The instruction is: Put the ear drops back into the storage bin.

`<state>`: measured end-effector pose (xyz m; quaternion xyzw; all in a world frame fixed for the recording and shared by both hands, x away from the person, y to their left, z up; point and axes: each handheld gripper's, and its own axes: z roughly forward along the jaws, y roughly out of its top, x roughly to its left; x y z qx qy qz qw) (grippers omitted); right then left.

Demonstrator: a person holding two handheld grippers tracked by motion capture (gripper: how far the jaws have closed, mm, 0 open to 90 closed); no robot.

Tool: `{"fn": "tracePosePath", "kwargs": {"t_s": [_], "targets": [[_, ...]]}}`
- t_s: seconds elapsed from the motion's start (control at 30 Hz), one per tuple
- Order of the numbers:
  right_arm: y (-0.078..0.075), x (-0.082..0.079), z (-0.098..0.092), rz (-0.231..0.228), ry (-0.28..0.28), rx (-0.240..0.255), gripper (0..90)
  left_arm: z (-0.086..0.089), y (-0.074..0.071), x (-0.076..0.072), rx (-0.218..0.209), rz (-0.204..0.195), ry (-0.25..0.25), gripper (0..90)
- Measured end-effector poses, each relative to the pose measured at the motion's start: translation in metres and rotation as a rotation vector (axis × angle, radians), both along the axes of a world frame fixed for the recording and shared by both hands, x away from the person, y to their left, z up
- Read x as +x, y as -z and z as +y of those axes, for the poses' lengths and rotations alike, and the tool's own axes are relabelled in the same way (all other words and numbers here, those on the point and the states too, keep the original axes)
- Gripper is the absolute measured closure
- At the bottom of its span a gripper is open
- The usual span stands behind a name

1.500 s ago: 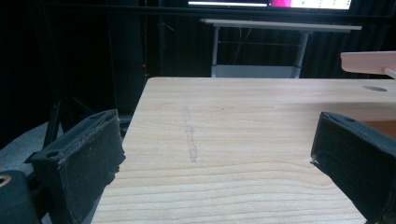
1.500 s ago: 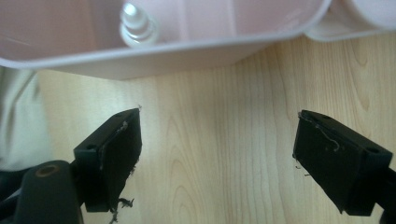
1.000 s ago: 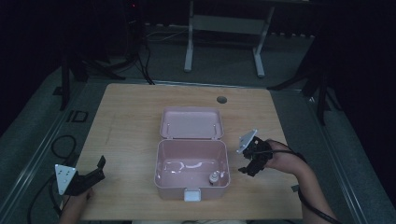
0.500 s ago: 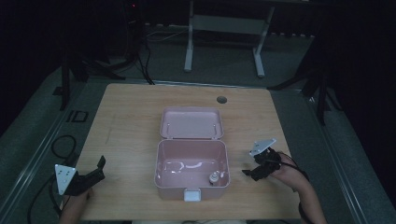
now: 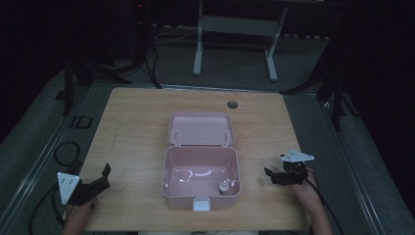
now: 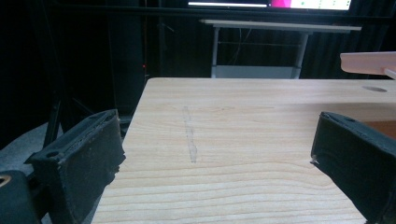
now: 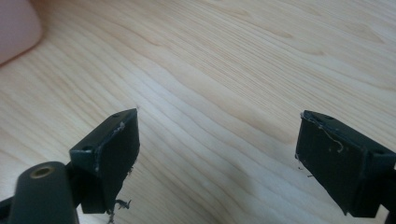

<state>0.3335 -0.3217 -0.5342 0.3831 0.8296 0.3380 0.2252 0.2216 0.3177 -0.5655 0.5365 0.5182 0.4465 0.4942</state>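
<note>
— Fingers of the right gripper [image 5: 270,175] were spread wide with nothing between them, bare wood under the gap; the left gripper [image 5: 100,179] was released too, its pads [image 6: 88,154] wide apart above the table [image 5: 137,132].

— And the box?

— One pink box [image 5: 201,182] sat open just beyond the right fingertips, toward the table's middle, well apart from the left ones. Its lid [image 5: 200,129] lay back flat on the far side.

— What was in it?

— One small pale object [image 5: 223,186] stood in the near corner closest to the right fingers (too small to name). A faint curved streak [image 5: 195,174] lay on the floor, maybe only a glare.

— How should the step have gone?

— I judged the right hand to be pulling clear. It did well to hold its fingers open and stay off the box wall.

— The count?

— One table, one box with one lid, two grippers, one small object.
</note>
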Motion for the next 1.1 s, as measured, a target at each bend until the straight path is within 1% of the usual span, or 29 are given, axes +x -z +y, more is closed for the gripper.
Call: {"fn": "tracePosePath", "kwargs": {"t_s": [0.03,0.1,0.13,0.2,0.23,0.27,0.3,0.33,0.37,0.4,0.43,0.5,0.53,0.6,0.67,0.7,0.8,0.83,0.9,0.97,1.03,1.1], "targets": [[0.000,0.000,0.000,0.000,0.000,0.000,13.2,0.000,0.000,0.000,0.000,0.000,0.000,2.4],[0.003,-0.002,-0.002,-0.012,0.028,-0.018,13.2,0.000,0.000,0.000,-0.001,0.000,0.000,2.4],[0.007,-0.003,-0.003,-0.018,0.064,-0.025,12.4,0.000,0.000,0.000,0.000,0.000,0.000,2.4],[0.008,-0.005,-0.004,-0.038,0.088,-0.008,12.4,0.000,0.000,0.000,-0.001,-0.001,0.000,2.4],[0.008,-0.006,-0.003,-0.051,0.108,-0.015,12.4,0.000,0.000,0.000,-0.002,0.000,0.000,2.4],[0.008,-0.006,-0.003,-0.051,0.108,-0.015,12.4,0.000,0.000,0.000,-0.002,0.000,0.000,2.4],[0.009,-0.008,-0.004,-0.081,0.155,0.000,12.4,0.000,0.000,0.000,-0.002,0.001,0.002,2.4],[0.010,-0.008,-0.004,-0.091,0.181,0.004,12.4,0.000,0.000,0.000,-0.003,0.000,0.002,2.4],[0.010,-0.009,-0.004,-0.107,0.214,-0.006,12.4,0.000,0.000,0.000,-0.003,-0.002,0.001,2.4],[0.010,-0.009,-0.004,-0.122,0.236,0.004,12.4,0.000,0.000,0.000,-0.002,-0.002,0.000,2.4],[0.011,-0.009,-0.005,-0.130,0.255,0.026,12.4,0.000,0.000,0.000,-0.002,-0.002,0.000,2.4],[0.011,-0.009,-0.005,-0.130,0.255,0.026,12.4,0.000,0.000,0.000,-0.001,-0.002,0.000,2.4],[0.011,-0.011,-0.009,-0.173,0.338,0.074,12.4,0.000,0.000,0.000,0.000,-0.001,0.000,2.4],[0.011,-0.012,-0.010,-0.190,0.380,0.076,12.4,0.000,0.000,0.000,-0.001,0.000,0.001,2.4],[0.012,-0.013,-0.012,-0.208,0.411,0.099,12.4,0.000,0.000,0.000,-0.001,0.001,0.001,2.4],[0.013,-0.014,-0.012,-0.212,0.438,0.096,12.3,0.000,0.000,0.000,-0.001,0.001,0.001,2.4],[0.014,-0.015,-0.013,-0.232,0.497,0.099,12.3,0.000,0.000,0.000,-0.001,0.001,0.002,2.4],[0.014,-0.015,-0.013,-0.235,0.511,0.112,12.3,0.000,0.000,0.000,-0.001,-0.002,0.003,2.4],[0.013,-0.017,-0.014,-0.263,0.545,0.122,12.3,0.000,0.000,0.000,0.000,-0.001,0.002,2.4],[0.013,-0.018,-0.015,-0.261,0.563,0.150,12.3,0.000,0.000,0.000,-0.002,0.000,0.002,2.4],[0.013,-0.019,-0.014,-0.280,0.594,0.138,12.3,0.000,0.000,0.000,-0.002,0.000,0.002,2.4],[0.014,-0.018,-0.014,-0.283,0.602,0.136,12.3,0.000,0.000,0.000,-0.001,0.000,0.002,2.3]]}}
